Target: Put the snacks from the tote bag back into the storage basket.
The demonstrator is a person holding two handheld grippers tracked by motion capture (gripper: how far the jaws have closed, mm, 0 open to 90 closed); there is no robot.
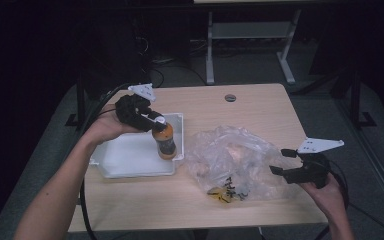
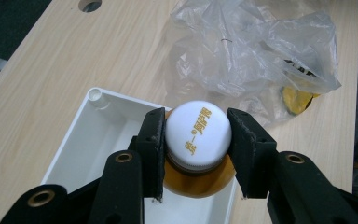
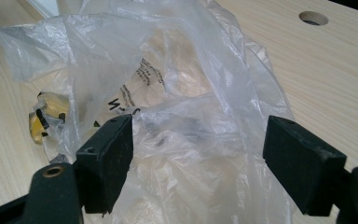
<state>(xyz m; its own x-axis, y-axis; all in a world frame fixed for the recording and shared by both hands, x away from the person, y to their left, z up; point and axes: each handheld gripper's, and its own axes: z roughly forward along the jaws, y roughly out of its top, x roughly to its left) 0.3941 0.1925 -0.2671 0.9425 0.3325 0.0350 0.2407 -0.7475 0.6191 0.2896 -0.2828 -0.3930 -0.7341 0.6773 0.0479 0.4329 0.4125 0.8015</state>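
While the left gripper (image 2: 196, 140) clamps the white cap of the orange drink bottle (image 1: 164, 140) between both pads, the bottle stands upright at the right end of the white plastic tray (image 1: 130, 160), close to the tray's right wall, so it looks as if it is being set down there or lifted out by its neck. Gripping the cap keeps the jaws above the tray rim, with bare tray floor open to the left. The right gripper (image 1: 286, 161) waits with its jaws wide apart and nothing held, at the right edge of the crumpled clear plastic bag (image 1: 232, 160), probably ready to pinch the film. A yellow packet (image 3: 46, 119) lies inside the bag toward the near table edge. The wooden table (image 1: 260, 107) is bare beyond the bag, up to the cable hole (image 1: 230, 97).
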